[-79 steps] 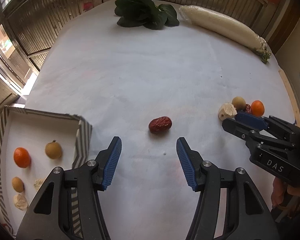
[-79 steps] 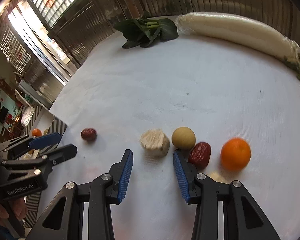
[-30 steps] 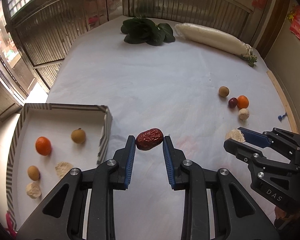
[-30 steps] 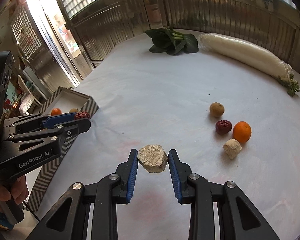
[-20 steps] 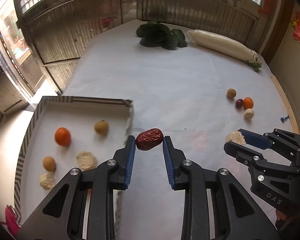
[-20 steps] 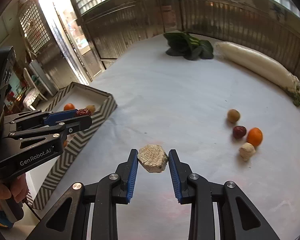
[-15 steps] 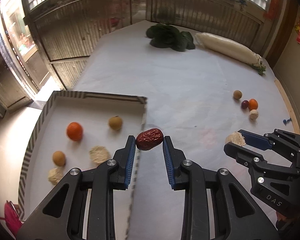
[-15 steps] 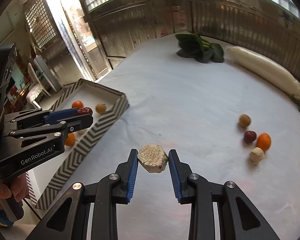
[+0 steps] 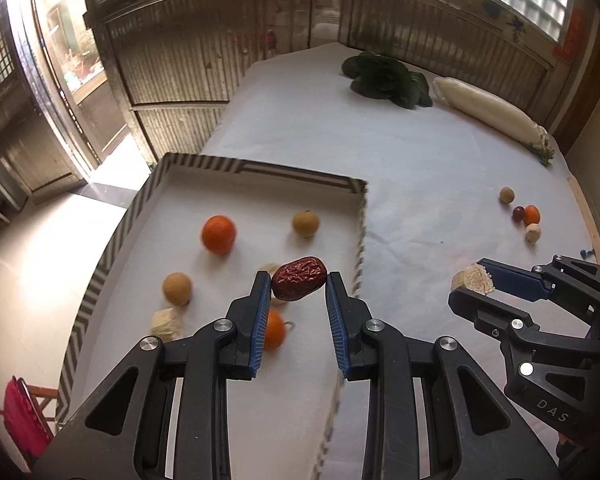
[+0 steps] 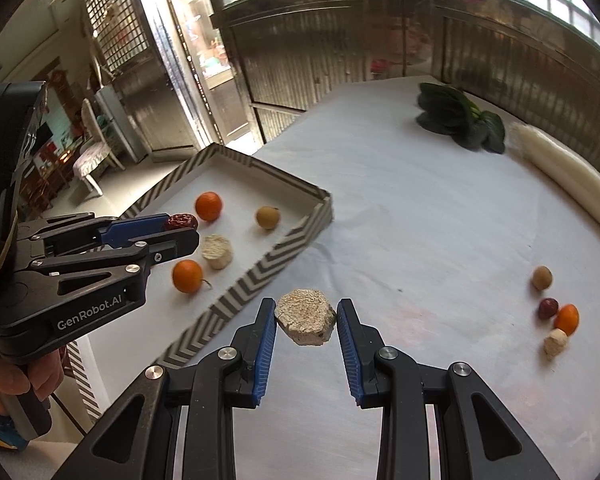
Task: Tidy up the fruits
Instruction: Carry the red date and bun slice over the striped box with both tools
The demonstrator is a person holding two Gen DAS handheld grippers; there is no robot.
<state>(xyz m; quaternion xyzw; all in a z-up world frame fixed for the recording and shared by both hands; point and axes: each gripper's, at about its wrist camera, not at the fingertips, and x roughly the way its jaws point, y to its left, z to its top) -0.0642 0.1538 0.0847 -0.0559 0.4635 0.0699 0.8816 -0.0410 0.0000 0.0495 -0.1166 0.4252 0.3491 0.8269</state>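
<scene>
Left wrist view: above the striped tray (image 9: 260, 170) holding oranges and longans, the left gripper (image 9: 299, 286) clamps a red date (image 9: 299, 283) crosswise, long axis spanning its pads; the right gripper (image 10: 306, 318) clamps a pale chunk (image 10: 306, 316).

Left gripper (image 9: 299, 280), black with blue ribbed pads, clamps a wrinkled dark-red dried date (image 9: 299, 278) above the right part of a shallow white tray with a grey zigzag-striped rim (image 9: 260, 168). In the tray: two oranges, the whole one (image 9: 218, 234) and one half hidden behind the left finger (image 9: 275, 330), two tan round longans (image 9: 305, 223) (image 9: 176, 288), a pale rough chunk (image 9: 166, 324). Right gripper (image 9: 474, 282) at right edge pinches a beige cut chunk (image 9: 473, 279) over the white cloth-covered table (image 9: 400, 160). Far right on the cloth: small longan, dark date, orange, pale piece close together (image 9: 524, 216). At the far end, dark leafy greens (image 9: 386, 80) beside a long white radish (image 9: 492, 110).
</scene>
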